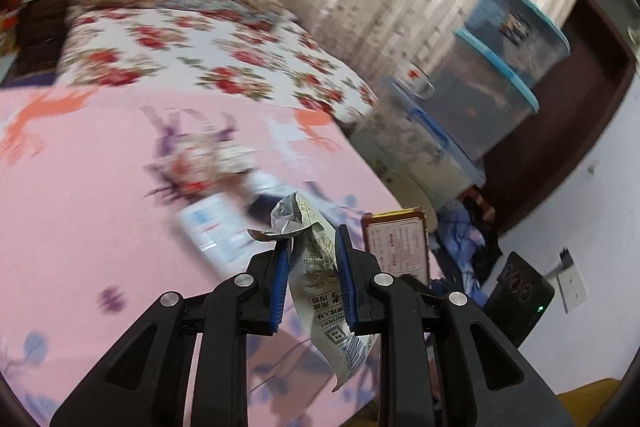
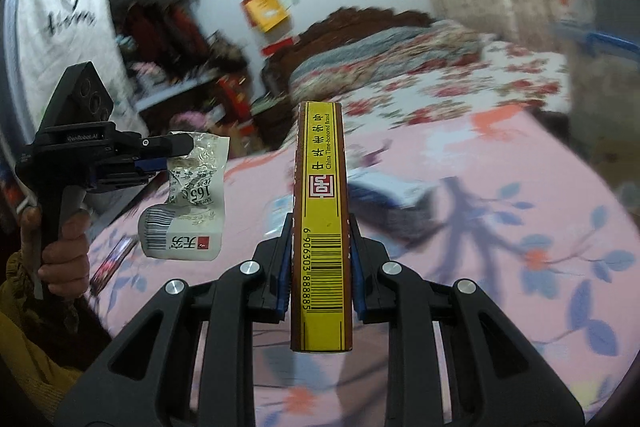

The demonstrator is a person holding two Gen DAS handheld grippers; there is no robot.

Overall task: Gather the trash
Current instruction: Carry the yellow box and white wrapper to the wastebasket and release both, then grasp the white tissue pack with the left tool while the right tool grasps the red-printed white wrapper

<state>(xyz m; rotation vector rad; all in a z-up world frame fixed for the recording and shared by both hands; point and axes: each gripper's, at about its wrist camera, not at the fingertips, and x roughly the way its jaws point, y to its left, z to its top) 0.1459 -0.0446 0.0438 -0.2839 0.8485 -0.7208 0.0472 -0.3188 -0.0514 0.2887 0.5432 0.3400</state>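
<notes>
Right wrist view is showing the right gripper [image 2: 320,259] clamping the yellow box [image 2: 322,227], long axis toward twelve o'clock, while at nine o'clock the left gripper [image 2: 168,157] is pinching the crumpled wrapper [image 2: 188,211], both hanging above the pink bed [image 2: 520,219].

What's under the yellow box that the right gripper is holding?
The yellow box hangs above the pink bedsheet, gripped by the right gripper. Directly beneath, the box and fingers hide the sheet.

Yellow box [image 2: 322,227], right wrist view: "China Time-honored Brand" along its narrow face beside Chinese characters, barcode number 6906303888885 near its lower end. White wrapper [image 2: 186,203]: "165" mid-wrapper, barcode and Chinese characters at its bottom edge. Same wrapper [image 1: 320,279] in left wrist view: "PREFERENCE", upside down. Left gripper [image 2: 176,151] body: small lettering, unreadable.
</notes>
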